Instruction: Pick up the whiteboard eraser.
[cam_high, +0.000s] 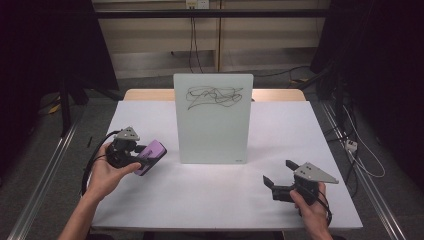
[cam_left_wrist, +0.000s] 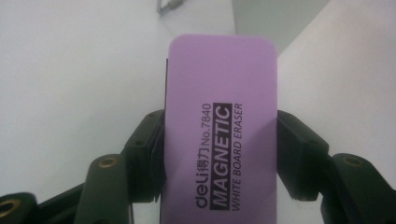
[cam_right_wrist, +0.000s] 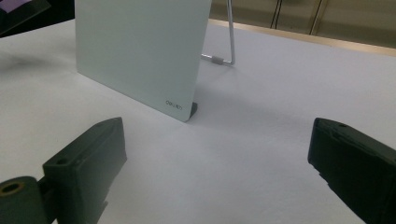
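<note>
In the high view, the left tongs (cam_high: 145, 159) are clamping a purple eraser (cam_high: 151, 156) just left of the whiteboard (cam_high: 213, 118), which is standing upright mid-table with a black scribble (cam_high: 214, 96) near its top; the left hand is nearer, and the scribble is lying up and to the right of the eraser. The right tongs (cam_high: 278, 172) are resting wide apart, holding nothing, on the table (cam_high: 200, 200). In the left gripper view, the eraser (cam_left_wrist: 220, 130) is sitting lengthwise between the pressing jaws, reading "MAGNETIC WHITE BOARD ERASER". In the right gripper view, the whiteboard (cam_right_wrist: 140, 46) is leaning on its wire stand (cam_right_wrist: 229, 42).
</note>
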